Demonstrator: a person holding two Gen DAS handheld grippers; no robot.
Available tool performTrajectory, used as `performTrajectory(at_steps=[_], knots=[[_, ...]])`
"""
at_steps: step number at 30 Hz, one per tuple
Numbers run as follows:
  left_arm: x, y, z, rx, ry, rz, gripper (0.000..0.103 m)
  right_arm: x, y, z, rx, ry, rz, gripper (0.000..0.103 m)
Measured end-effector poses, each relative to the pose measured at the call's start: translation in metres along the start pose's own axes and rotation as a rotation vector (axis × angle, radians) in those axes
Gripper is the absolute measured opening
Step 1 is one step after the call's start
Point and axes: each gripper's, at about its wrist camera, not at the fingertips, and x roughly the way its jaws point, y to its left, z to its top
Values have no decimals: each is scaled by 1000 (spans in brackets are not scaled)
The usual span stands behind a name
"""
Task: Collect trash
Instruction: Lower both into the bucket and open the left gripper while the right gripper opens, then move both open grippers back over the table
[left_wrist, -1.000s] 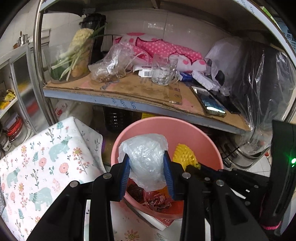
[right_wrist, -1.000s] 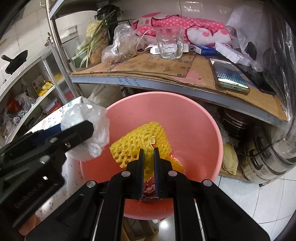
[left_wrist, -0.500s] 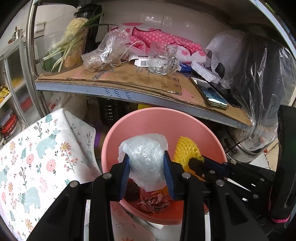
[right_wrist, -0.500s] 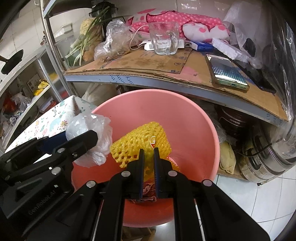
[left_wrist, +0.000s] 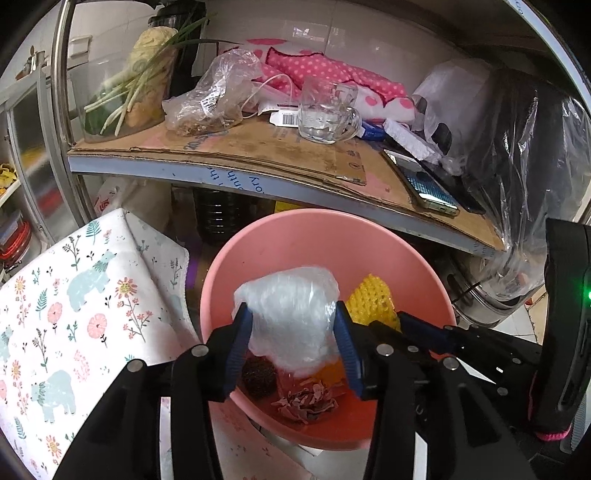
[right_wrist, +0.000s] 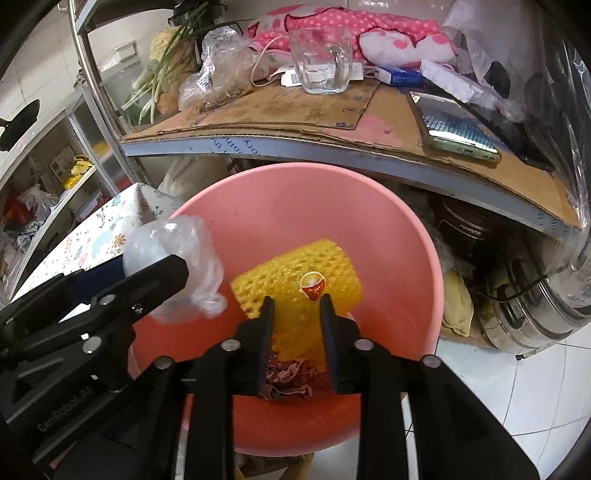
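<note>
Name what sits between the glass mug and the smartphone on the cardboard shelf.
Right wrist view: a blue box and a white packet lie between glass mug and smartphone.

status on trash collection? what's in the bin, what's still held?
Done: crumpled wrapper scraps lie in the pink basin. In hand: the right gripper is open, and the yellow foam net sits between its fingers in the basin, seemingly released. The left gripper is clamped on a clear plastic bag above the basin. Left: dropping that bag.
</note>
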Motion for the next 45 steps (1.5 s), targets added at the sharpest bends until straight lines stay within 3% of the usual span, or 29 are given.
performTrajectory(at_steps=[7,22,32,45], knots=[[-13,-1,0,1,-18,6,53,-9,-3,0,6,-14,-9,39],[-65,8,-4,-11,-86,20,55,-50,6,-3,-11,-86,-6,39],[-119,33,-27,-66,-134,72,55,-86,37,-20,-65,-137,52,39],[-178,62,-63,-76,-164,150,55,-102,84,-45,-136,-120,105,39]])
